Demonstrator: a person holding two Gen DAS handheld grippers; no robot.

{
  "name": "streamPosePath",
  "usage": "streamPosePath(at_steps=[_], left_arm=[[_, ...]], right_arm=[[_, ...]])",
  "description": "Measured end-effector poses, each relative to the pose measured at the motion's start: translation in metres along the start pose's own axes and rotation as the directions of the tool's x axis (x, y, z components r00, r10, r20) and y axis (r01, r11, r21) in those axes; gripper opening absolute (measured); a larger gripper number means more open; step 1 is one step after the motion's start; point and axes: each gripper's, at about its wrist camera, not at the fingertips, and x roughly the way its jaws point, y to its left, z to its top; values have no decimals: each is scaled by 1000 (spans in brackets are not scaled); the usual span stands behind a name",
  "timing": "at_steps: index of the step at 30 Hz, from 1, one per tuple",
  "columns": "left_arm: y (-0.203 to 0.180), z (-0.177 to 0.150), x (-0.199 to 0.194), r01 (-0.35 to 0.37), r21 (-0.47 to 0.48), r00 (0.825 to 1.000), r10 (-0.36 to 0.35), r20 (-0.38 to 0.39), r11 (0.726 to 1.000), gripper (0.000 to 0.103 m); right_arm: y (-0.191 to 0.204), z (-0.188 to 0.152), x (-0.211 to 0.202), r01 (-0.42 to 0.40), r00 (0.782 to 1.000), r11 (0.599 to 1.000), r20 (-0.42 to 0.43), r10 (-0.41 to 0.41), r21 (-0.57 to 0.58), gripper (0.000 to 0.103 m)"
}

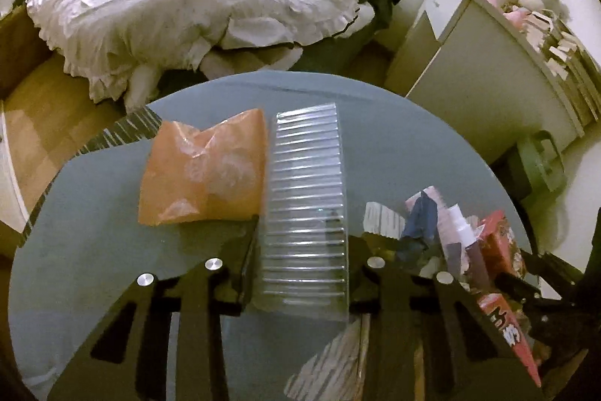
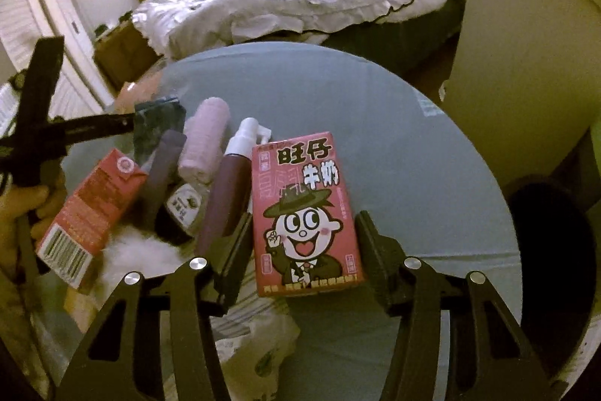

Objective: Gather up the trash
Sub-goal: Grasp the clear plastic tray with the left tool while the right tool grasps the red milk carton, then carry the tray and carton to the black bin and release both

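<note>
A clear ribbed plastic tray (image 1: 306,198) lies lengthwise on the round glass table (image 1: 394,145). My left gripper (image 1: 306,232) is shut on its near end, with both pads against its sides. An orange plastic bag (image 1: 203,171) lies just left of the tray. In the right wrist view a red milk carton (image 2: 304,213) with a cartoon boy lies flat on the table (image 2: 413,138). My right gripper (image 2: 304,217) is shut on it, one pad on each long side. A second red carton (image 2: 86,213) with a barcode leans to its left.
A heap between the grippers holds a white-capped spray bottle (image 2: 240,168), a pink roll (image 2: 204,141), a dark tube and a blue wrapper (image 1: 420,224). Beyond the table are a bed with a white duvet (image 1: 180,17), a white cabinet (image 1: 484,89) and a green bin (image 1: 541,160).
</note>
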Motion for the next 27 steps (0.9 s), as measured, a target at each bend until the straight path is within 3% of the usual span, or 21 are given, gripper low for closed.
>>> streamPosePath(at_steps=[1, 2, 7, 13, 19, 27], left_arm=[[1, -1, -3, 7, -9, 1000, -7, 7, 1000, 33], [2, 0, -6, 11, -15, 1000, -11, 17, 1000, 23], [-9, 1, -43, 67, -25, 993, -65, 96, 997, 22], [-59, 2, -85, 199, 41, 967, -203, 155, 979, 22], [-131, -2, -91, 324, 129, 935, -338, 105, 937, 22], [-225, -19, -48, 415, 207, 908, -418, -30, 886, 22]], right_arm=[[-1, -2, -4, -14, 1000, 1000, 14, 14, 8, 54], [-2, -2, -6, -27, 999, 1000, 27, 26, 16, 53], [-14, -7, -40, -105, 983, 992, 157, 93, 75, 53], [-52, -24, -93, -214, 923, 960, 359, 140, 178, 53], [-107, -56, -129, -255, 874, 922, 477, 92, 290, 53], [-189, -106, -145, -233, 855, 837, 515, -67, 495, 53]])
